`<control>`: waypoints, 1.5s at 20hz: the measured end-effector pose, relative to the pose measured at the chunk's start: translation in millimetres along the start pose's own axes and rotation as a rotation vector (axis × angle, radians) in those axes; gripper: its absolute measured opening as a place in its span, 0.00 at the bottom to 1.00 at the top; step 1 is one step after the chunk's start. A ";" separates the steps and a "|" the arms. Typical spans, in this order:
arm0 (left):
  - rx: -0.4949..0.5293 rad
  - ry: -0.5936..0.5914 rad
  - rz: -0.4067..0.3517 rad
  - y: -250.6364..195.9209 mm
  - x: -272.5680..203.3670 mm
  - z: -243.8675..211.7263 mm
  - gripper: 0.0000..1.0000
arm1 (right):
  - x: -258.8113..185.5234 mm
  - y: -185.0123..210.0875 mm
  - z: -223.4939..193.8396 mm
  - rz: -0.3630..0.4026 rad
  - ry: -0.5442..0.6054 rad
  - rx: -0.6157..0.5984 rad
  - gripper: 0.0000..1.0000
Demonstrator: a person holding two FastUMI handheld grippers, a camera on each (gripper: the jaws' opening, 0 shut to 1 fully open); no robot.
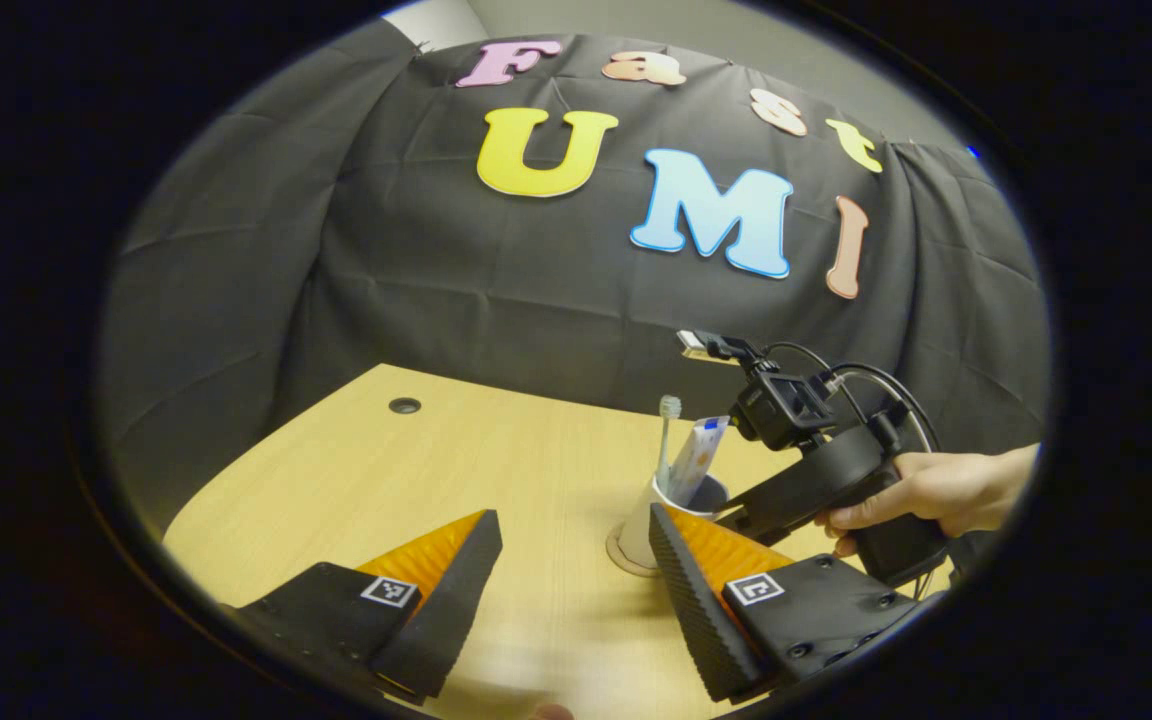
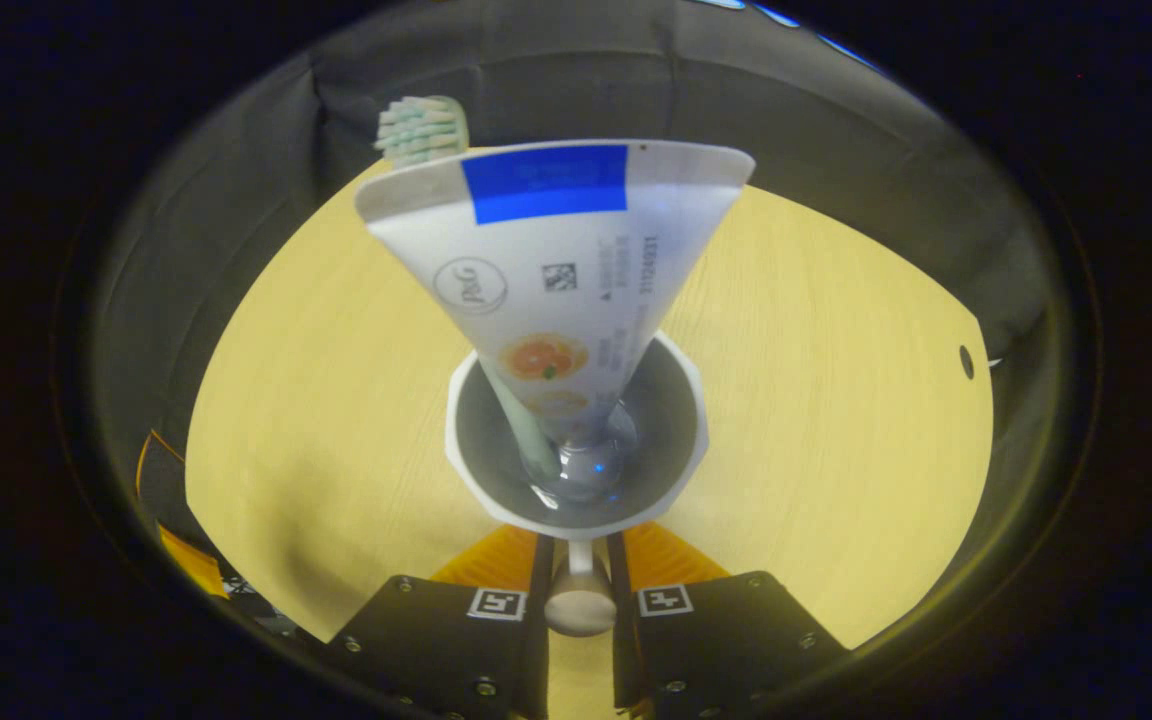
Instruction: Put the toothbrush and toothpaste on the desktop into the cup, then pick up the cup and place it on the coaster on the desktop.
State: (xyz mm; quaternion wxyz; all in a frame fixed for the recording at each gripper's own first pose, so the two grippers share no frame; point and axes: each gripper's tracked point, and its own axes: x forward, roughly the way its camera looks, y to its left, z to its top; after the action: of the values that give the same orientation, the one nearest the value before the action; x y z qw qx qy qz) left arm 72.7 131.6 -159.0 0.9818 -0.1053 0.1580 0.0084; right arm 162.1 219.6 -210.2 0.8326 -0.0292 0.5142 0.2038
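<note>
We start with the tabletop (image 1: 496, 470), a pale wooden surface that carries everything in play. On it lies the round coaster (image 1: 624, 556), and in the left gripper view the white cup (image 1: 658, 510) appears to stand on it or just at its edge; our own finger hides part of the base, so we cannot tell whether the cup is fully set down.

Inside the cup (image 2: 576, 440) stand the toothpaste (image 2: 556, 270), cap down and leaning outward, and the toothbrush (image 2: 423, 128), bristles up behind it.

The right hand-held gripper (image 2: 577, 580) is pressed together on the cup's handle (image 2: 579, 600), pinching it between both fingers. In the left gripper view we see a hand (image 1: 936, 492) holding that tool. The left hand-held gripper (image 1: 576, 590) is spread wide and holds nothing, low over the tabletop near the coaster.

We judge the risk to lie in the release: the tall toothpaste makes the cup top-heavy, so if it sits off-centre on the coaster, or the fingers drag the handle sideways on opening, it could tip.
</note>
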 end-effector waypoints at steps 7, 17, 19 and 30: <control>0.011 0.010 -0.024 -2.5 -1.1 -3.9 0.94 | -9.6 -3.8 3.1 -0.015 -0.011 -0.002 0.30; 0.037 -0.014 -0.068 -44.9 2.1 18.4 0.96 | -96.9 -20.2 18.3 -0.018 -0.279 0.025 0.59; 0.035 -0.020 -0.073 -57.1 0.8 22.7 0.96 | -122.3 -28.1 12.6 -0.009 -0.339 0.056 0.59; 0.058 -0.116 -0.086 -132.3 -21.2 50.0 0.96 | -214.7 -89.7 -47.9 -0.098 -0.619 0.160 0.74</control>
State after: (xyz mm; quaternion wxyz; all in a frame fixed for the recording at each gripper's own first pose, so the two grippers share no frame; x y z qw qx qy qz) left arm 74.6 13.0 -79.1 0.9913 -0.0829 0.0966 -0.0322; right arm 71.4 58.8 -60.7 0.9579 0.0752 0.2491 0.1215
